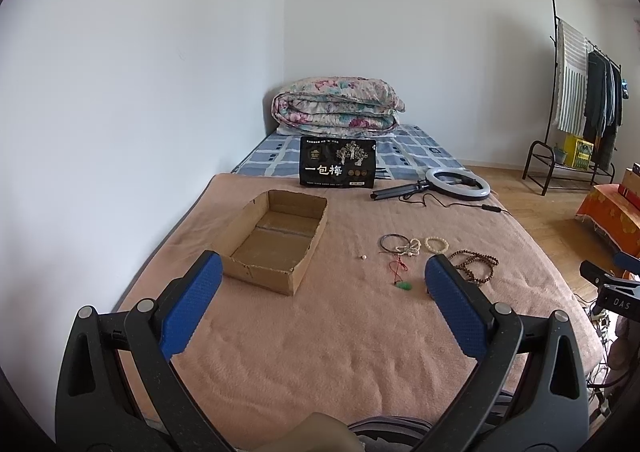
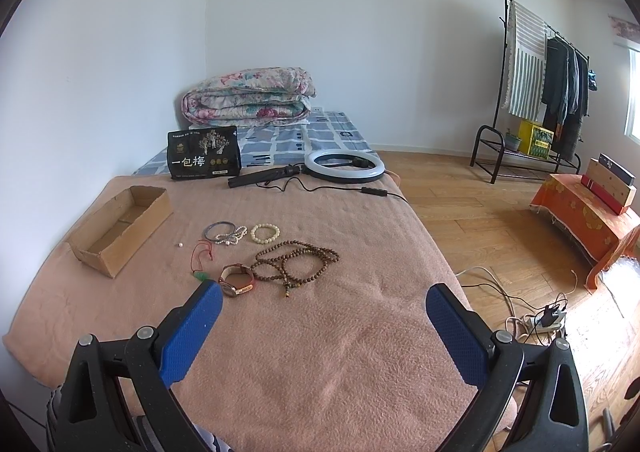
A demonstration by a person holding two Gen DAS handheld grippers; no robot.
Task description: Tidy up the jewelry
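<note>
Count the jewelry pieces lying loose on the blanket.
7: bangle, pearl strand, cream bracelet, brown bead necklace, watch, red-cord pendant, and lone bead. Overlapping pieces might hide more.

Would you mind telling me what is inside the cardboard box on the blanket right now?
The cardboard box shows only its bare brown floor; no jewelry is in it. Its near wall hides a strip of floor in the left wrist view. The bracelets lie outside on the blanket.
</note>
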